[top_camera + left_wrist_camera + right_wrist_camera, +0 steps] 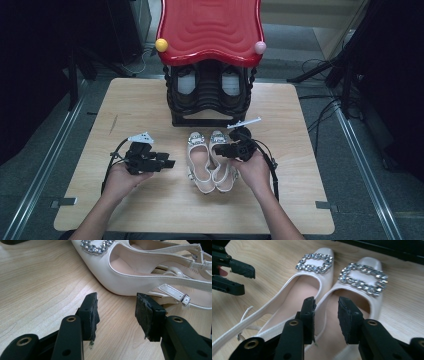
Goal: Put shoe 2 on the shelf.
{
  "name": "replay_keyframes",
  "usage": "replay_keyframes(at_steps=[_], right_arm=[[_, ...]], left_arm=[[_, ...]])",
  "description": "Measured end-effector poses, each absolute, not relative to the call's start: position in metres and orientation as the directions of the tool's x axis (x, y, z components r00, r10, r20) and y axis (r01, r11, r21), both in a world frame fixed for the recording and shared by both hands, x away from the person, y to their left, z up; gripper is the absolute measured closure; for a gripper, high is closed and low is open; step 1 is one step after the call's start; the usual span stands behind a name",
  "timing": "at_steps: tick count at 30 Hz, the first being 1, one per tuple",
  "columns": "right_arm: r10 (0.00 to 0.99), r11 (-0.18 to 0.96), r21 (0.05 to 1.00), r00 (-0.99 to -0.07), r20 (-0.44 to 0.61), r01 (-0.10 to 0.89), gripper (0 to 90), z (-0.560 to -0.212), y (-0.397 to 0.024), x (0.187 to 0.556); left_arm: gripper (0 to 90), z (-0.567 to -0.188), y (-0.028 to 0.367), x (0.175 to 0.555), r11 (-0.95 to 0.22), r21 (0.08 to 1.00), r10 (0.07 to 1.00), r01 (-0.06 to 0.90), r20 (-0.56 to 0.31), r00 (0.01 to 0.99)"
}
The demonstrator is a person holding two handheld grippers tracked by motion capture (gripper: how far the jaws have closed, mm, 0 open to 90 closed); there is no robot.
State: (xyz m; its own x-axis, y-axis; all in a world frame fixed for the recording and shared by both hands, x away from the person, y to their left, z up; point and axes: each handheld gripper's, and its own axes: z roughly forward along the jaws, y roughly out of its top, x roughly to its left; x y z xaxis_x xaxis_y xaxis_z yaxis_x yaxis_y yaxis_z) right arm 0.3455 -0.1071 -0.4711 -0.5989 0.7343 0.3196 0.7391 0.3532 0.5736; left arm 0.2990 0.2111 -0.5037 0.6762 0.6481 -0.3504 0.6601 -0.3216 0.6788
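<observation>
A pair of white slingback shoes with rhinestone buckles lies side by side on the wooden table (145,107), toes toward the rack. My left gripper (169,163) rests just left of the left shoe (199,161). In the left gripper view its jaws (116,306) stand open and empty, pointing at the side of that shoe (130,285). My right gripper (220,149) hovers over the right shoe (225,175). In the right gripper view its open jaws (327,307) hang above the seam between the left shoe (312,287) and right shoe (367,277), gripping nothing. The left gripper (249,281) shows there at the upper left.
A black shoe rack (210,100) with a red wavy top (210,30) stands at the table's far middle, white shoes on its shelf. A yellow ball (161,45) and a pink ball (260,47) cap the top's front corners. Cables and stands lie on the floor at right.
</observation>
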Motion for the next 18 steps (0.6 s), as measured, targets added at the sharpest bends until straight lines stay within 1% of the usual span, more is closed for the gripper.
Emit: replay_keyframes(at_steps=[4, 6, 12, 15, 18], right_arm=[[0.736, 0.382, 0.552, -0.605, 0.303, 0.741, 66.0, -0.473, -0.094, 0.346], [0.753, 0.387, 0.535, -0.593, 0.286, 0.751, 66.1, -0.473, -0.087, 0.346], [0.764, 0.410, 0.496, -0.585, 0.271, 0.766, 63.7, -0.474, -0.072, 0.348], [0.768, 0.405, 0.492, -0.579, 0.274, 0.771, 60.2, -0.472, -0.071, 0.349], [0.766, 0.392, 0.500, -0.575, 0.287, 0.772, 59.7, -0.468, -0.071, 0.349]], left_arm=[[53.0, -0.504, 0.212, 0.299, -0.327, 0.682, 0.648, 0.654, -0.342, 0.680], [53.2, -0.504, 0.211, 0.298, -0.333, 0.684, 0.645, 0.649, -0.338, 0.686], [53.2, -0.503, 0.212, 0.298, -0.333, 0.690, 0.649, 0.643, -0.326, 0.687], [53.3, -0.502, 0.213, 0.299, -0.329, 0.693, 0.650, 0.642, -0.327, 0.686], [53.3, -0.502, 0.213, 0.301, -0.330, 0.694, 0.650, 0.640, -0.325, 0.687]])
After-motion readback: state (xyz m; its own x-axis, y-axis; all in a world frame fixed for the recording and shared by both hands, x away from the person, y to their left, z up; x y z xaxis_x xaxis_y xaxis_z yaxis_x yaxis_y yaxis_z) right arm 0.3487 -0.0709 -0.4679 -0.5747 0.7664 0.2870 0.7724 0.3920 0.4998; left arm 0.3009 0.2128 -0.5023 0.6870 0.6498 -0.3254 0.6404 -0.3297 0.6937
